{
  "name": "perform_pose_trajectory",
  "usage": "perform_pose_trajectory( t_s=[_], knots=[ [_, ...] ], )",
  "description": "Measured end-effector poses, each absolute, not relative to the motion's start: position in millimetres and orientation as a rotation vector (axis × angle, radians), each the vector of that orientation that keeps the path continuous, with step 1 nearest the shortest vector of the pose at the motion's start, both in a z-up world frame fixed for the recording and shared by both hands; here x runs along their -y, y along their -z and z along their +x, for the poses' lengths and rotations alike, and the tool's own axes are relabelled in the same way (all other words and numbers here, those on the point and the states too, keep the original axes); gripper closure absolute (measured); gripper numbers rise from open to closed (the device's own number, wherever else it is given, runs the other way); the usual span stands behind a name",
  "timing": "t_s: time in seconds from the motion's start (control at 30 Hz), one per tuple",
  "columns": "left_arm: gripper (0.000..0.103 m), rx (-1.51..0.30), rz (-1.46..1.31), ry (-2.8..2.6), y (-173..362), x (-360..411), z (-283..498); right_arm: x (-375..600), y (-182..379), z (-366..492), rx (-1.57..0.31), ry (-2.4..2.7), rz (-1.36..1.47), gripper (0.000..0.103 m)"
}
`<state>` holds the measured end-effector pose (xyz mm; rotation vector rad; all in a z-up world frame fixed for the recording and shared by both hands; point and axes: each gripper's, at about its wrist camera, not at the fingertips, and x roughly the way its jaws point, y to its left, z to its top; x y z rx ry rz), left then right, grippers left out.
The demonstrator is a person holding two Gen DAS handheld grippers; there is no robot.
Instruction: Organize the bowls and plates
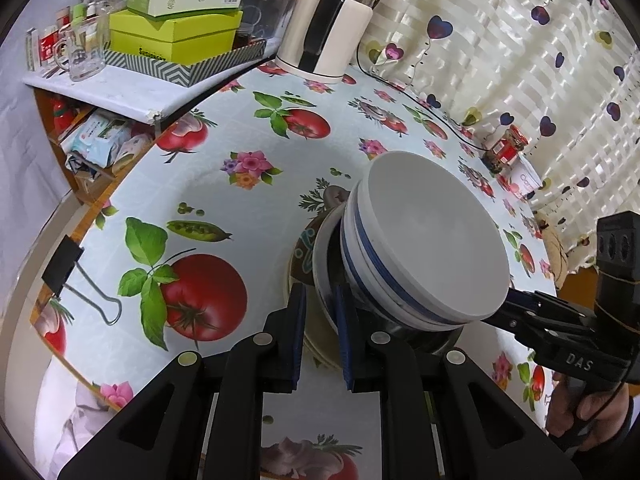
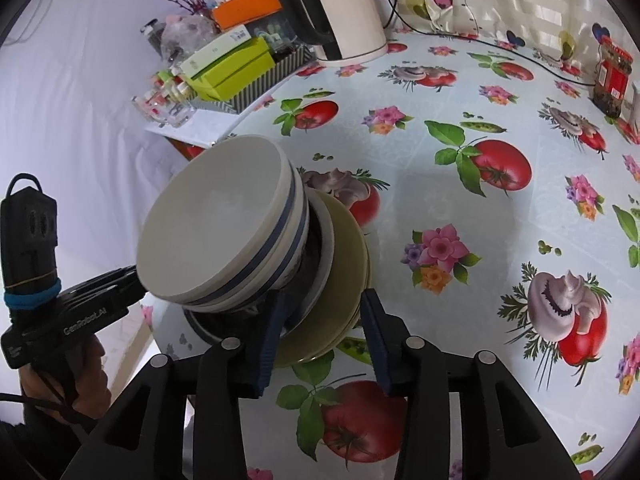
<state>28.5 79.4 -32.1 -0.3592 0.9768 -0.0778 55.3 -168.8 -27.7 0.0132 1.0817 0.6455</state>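
Near the tabletop's [image 2: 460, 208] edge my stack [image 1: 400, 264] stands gathered: white blue-banded bowls [image 2: 216, 240] nested mouth-up on a darker bowl over olive plates [image 2: 344, 280], axis upright. Stacking looks nearly done. My left tool [image 1: 320, 332] is pinched on a bowl rim; my right tool [image 2: 324, 332] stands part open around the plates' edge, holding nothing.

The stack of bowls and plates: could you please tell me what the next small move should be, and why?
Probably draw the right gripper straight back: its jaws stand open astride the plates, the stack rests on the table, and the left gripper appears to grip the lower bowl.
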Motion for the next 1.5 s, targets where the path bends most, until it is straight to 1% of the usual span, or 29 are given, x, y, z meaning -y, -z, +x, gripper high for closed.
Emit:
perform_pose_trajectory(
  t_s=[0.27,0.93,1.5],
  knots=[
    [0.087,-0.953,-0.337,0.031,24,-80,15,167,18,39,-1.05,-0.66,-0.022,0.055],
    [0.087,-0.935,-0.214,0.012,6,-44,-22,165,1,-14,-0.948,-0.644,-0.163,0.04],
    [0.087,-0.96,-0.174,0.0,14,-34,-25,160,3,-29,-0.935,-0.631,-0.208,0.035]
  ],
)
